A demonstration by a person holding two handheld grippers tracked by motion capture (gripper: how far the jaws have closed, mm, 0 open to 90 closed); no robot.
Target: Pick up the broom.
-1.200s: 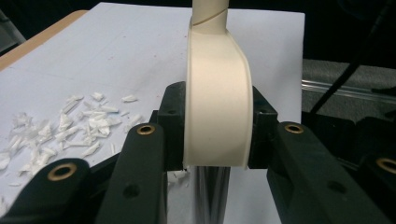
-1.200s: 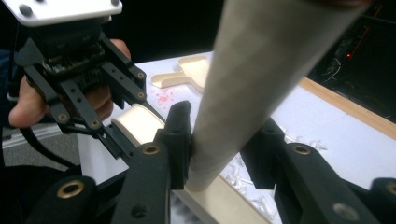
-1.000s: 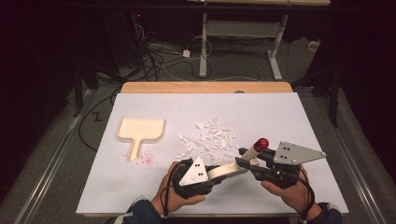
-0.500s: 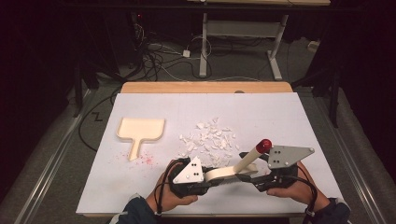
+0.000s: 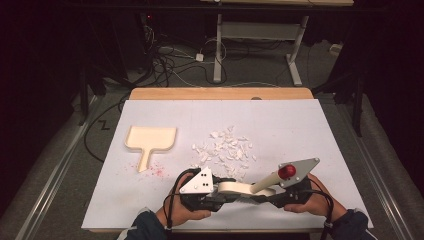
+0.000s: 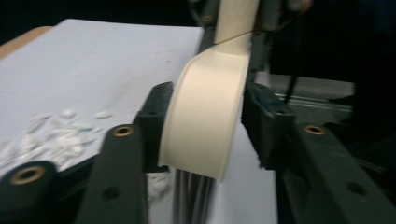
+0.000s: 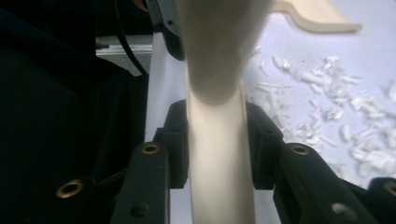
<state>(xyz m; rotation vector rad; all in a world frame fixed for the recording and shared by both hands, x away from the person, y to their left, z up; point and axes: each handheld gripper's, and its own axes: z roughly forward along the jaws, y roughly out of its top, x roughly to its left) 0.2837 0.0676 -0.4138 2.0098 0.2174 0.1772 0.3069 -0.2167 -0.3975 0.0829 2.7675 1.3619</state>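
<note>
Brush (image 5: 239, 188) clamped in right tool (image 5: 280, 196) near scraps (image 5: 224, 149)

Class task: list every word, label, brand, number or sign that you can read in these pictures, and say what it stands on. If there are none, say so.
No readable text, number or brand stands on anything here.
Brush: plain cream, no print.
Dustpan: plain, no label.
Grey plate on the left hand-held gripper: a few dark dots, no letters.
Dark mark on the floor, left of the table: shaped like a "Z", but too small to call a letter.
</note>
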